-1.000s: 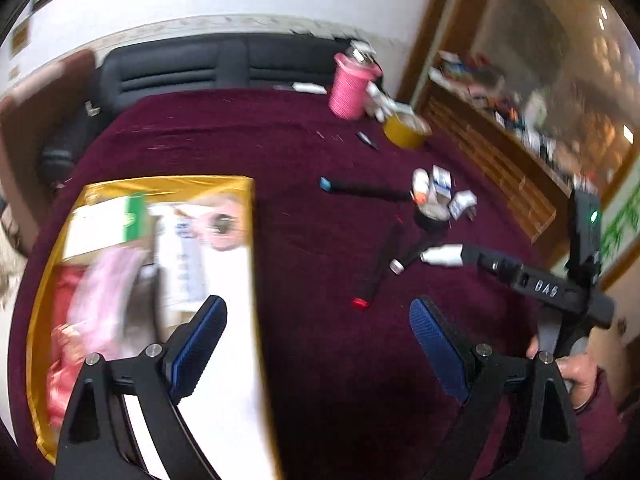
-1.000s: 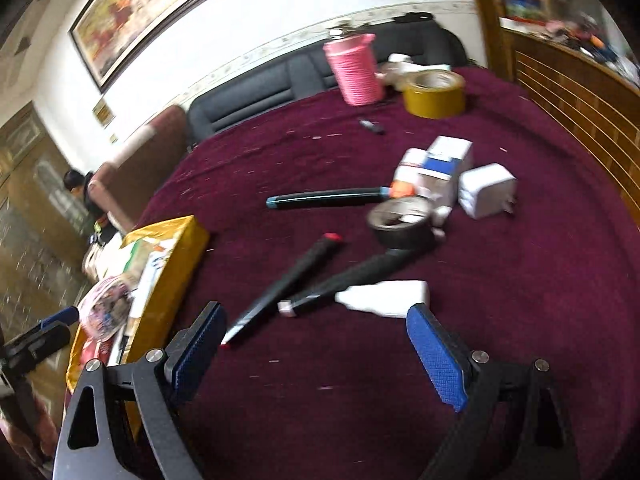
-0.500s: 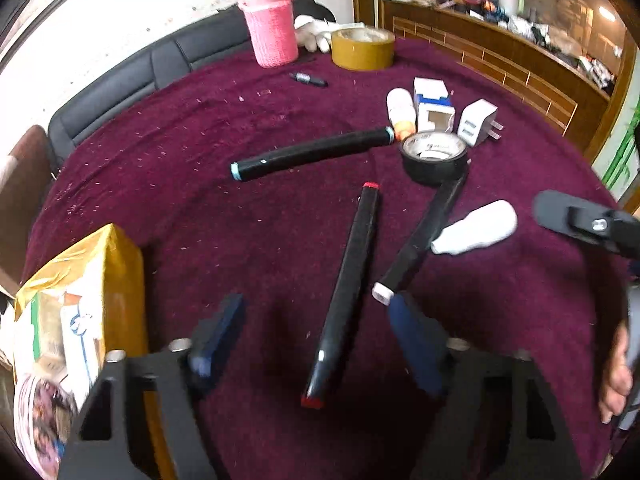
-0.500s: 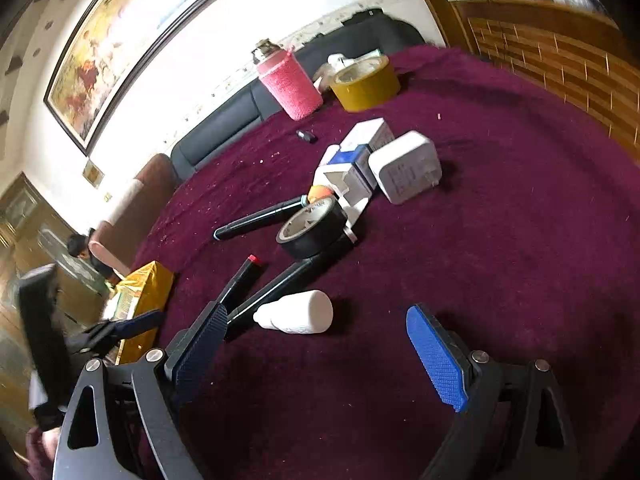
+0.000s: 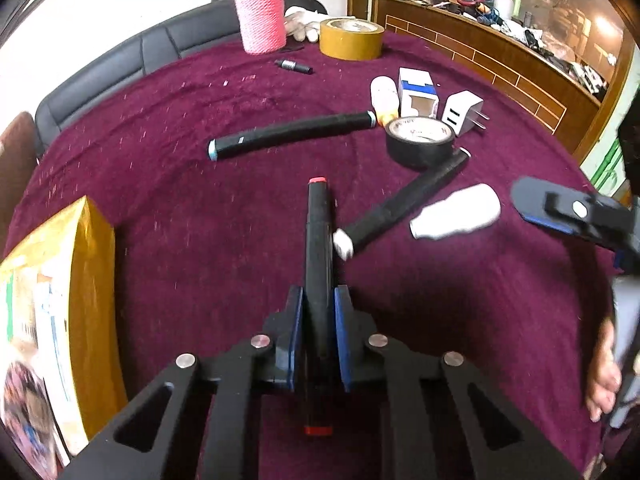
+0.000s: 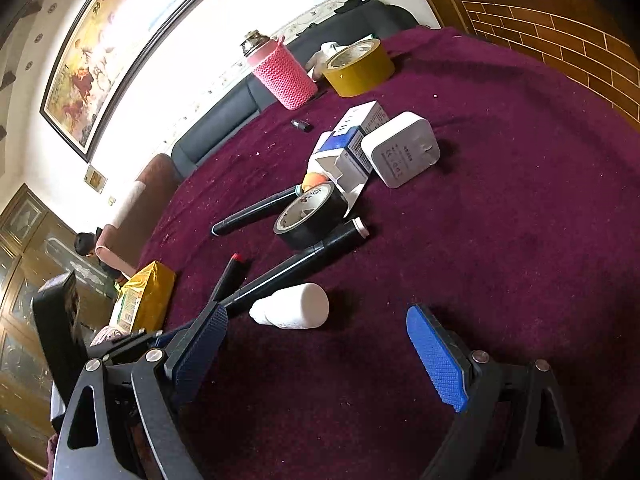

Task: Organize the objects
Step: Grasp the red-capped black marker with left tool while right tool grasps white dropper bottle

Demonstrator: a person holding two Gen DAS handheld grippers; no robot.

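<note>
My left gripper (image 5: 318, 312) is shut on a black marker with red caps (image 5: 318, 240) that lies on the maroon tablecloth (image 5: 200, 216), gripped near its lower half. My right gripper (image 6: 316, 344) is open and empty, just in front of a small white bottle (image 6: 294, 306) lying on its side. A black marker with a white cap (image 6: 296, 266) lies beside the bottle, its tip under a black tape roll (image 6: 310, 216). A third black marker with blue caps (image 5: 292, 136) lies farther back. The red-capped marker (image 6: 230, 276) shows left of my right gripper.
A golden box (image 5: 80, 280) holding packets stands at the left. A white charger (image 6: 402, 150), a blue-and-white carton (image 6: 348, 140), a yellow tape roll (image 6: 358, 66), a pink-sleeved flask (image 6: 282, 74) and a small black cap (image 6: 302, 125) lie toward the back. A wooden cabinet (image 5: 500, 56) stands at the right.
My left gripper swung from the golden box to the red-capped marker and shut on it. My right gripper moved closer to the white bottle and stayed open.
</note>
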